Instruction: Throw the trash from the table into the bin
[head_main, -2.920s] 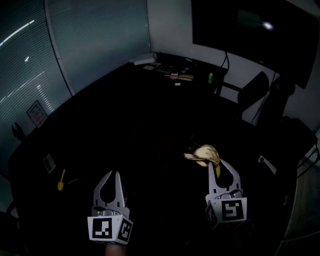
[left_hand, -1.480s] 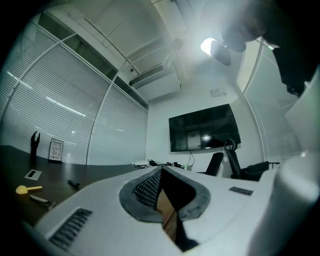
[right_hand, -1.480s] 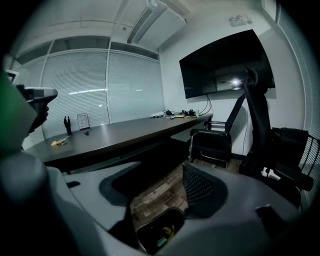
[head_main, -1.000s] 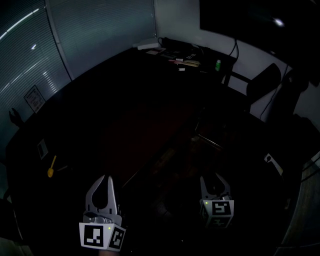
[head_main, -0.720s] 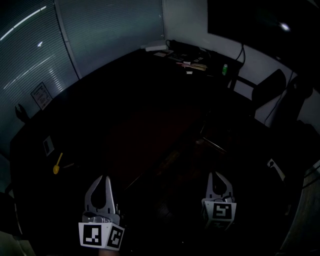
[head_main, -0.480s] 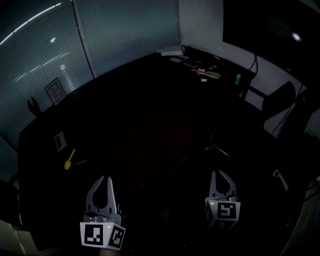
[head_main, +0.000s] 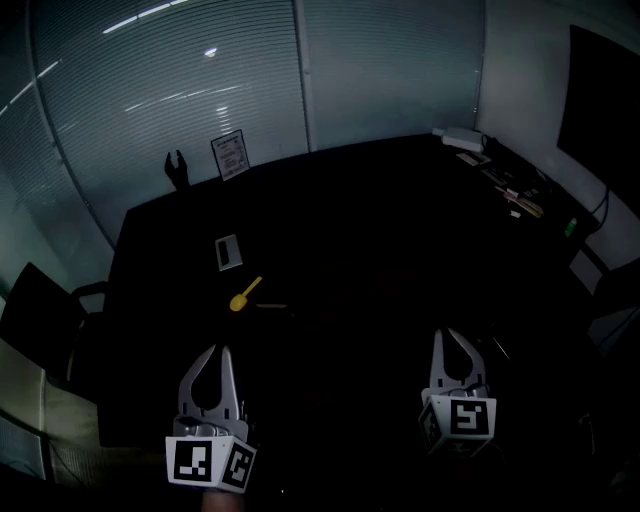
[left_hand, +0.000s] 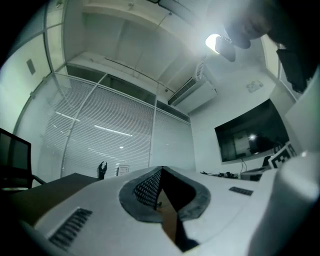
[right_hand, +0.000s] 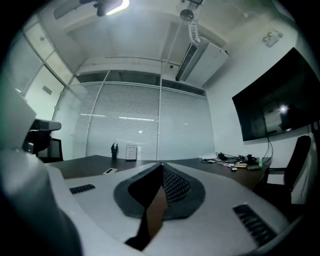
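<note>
The only likely trash I see is a small yellow spoon-shaped piece (head_main: 245, 296) near the left edge of the table (head_main: 380, 220), just beside a flat grey card (head_main: 228, 252). I judge it is not yet binned. My left gripper (head_main: 215, 352) and right gripper (head_main: 452, 338) hover over the near edge, jaws pressed together on nothing. No bin is in view. The dark tabletop may hide more, and the clutter (head_main: 515, 192) at the far right corner is too small to name.
</note>
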